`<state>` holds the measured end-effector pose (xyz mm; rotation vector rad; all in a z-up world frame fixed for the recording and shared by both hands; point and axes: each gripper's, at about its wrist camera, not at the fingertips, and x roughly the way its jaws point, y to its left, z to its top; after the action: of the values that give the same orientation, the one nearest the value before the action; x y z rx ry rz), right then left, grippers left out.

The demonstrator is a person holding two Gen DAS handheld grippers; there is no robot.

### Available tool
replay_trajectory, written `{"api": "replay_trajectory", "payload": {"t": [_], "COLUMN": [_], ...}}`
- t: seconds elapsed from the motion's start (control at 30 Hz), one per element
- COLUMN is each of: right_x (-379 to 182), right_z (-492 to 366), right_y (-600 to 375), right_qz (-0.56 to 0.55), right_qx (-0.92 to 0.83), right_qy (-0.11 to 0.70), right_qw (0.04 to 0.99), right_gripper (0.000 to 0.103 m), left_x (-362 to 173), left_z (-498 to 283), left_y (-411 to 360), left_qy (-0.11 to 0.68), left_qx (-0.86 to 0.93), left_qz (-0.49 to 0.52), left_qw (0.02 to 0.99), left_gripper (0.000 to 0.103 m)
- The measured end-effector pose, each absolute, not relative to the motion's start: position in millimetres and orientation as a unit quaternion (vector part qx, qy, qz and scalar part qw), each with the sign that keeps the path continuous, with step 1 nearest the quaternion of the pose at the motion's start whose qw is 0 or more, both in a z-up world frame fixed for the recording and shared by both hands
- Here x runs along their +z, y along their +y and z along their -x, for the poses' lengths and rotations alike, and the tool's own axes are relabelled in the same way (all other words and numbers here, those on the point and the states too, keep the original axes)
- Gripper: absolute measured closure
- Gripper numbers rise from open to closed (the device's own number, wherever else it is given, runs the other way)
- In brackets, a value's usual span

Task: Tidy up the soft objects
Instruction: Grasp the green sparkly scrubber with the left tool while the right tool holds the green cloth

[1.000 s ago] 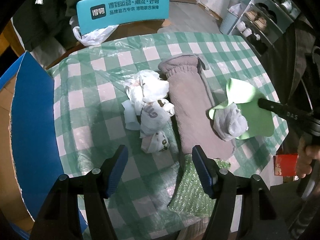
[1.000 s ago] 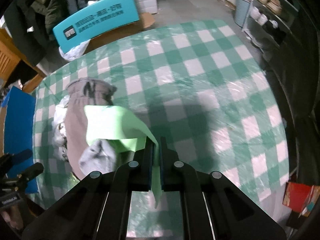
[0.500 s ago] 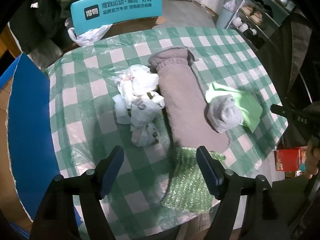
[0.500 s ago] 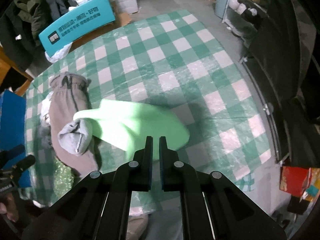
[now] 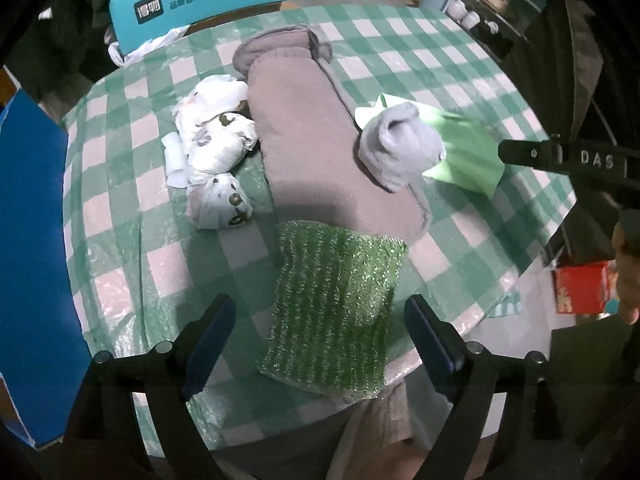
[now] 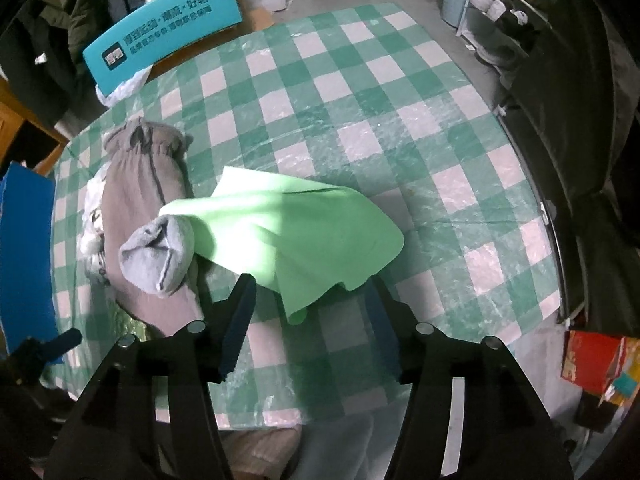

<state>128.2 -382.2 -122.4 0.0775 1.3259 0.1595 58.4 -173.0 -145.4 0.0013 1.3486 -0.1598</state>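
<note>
A light green cloth (image 6: pixel 296 232) lies crumpled on the checked table, one corner under a rolled grey sock (image 6: pixel 156 256). My right gripper (image 6: pixel 310 320) hovers over the cloth's near edge. Its jaws are opening and the pads do not press on the cloth. Folded brown-grey trousers (image 5: pixel 312 136) lie along the table's middle, with a pile of white patterned socks (image 5: pixel 216 140) to their left. My left gripper (image 5: pixel 320 332) is above a sparkly green scouring cloth (image 5: pixel 336 304) at the near table edge. Its jaws are opening wide and hold nothing.
A teal sign board (image 5: pixel 200 4) and a white plastic bag (image 5: pixel 136 48) stand beyond the far edge. A blue board (image 5: pixel 28 240) flanks the table's left side. Shoe shelves (image 6: pixel 500 0) stand at the far right and a red box (image 5: pixel 580 292) sits on the floor there.
The right gripper opened and let go of the light green cloth, which dropped onto the table beside the grey sock. The left gripper spread wider and moved over the sparkly green cloth.
</note>
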Motion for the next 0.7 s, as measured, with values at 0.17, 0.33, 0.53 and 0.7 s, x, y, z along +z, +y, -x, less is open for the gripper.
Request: {"api": "replay_trajectory", "payload": {"t": [0.17,0.33,0.53,0.7], "right_x": [-126,-126,-126,-130], "right_z": [-125,-125,-126,-130], "right_y": [-379,-377,-375,-366], "right_qz": [-0.031,-0.029,-0.025,0.003], "right_qx": [0.077,0.082,0.084,0.090], "right_qy": [0.620,0.620,0.618,0.613], "right_qw": [0.780,0.780,0.781,0.785], "right_gripper": [0.044,0.044,0.040,0.038], "left_x": [-157,-168,-175,-177], "left_z": [-56,-55,-56,-54], "left_y": [-179,-179,-174,-167], "left_qy": [0.632,0.638,0.646,0.646], "left_qx": [-0.065,-0.065,-0.076,-0.092], "left_qz": [-0.022,-0.023,-0.015,0.000], "left_qw": [0.772,0.767,0.760,0.758], "left_gripper": [0.015,0.015,0.033,0.063]}}
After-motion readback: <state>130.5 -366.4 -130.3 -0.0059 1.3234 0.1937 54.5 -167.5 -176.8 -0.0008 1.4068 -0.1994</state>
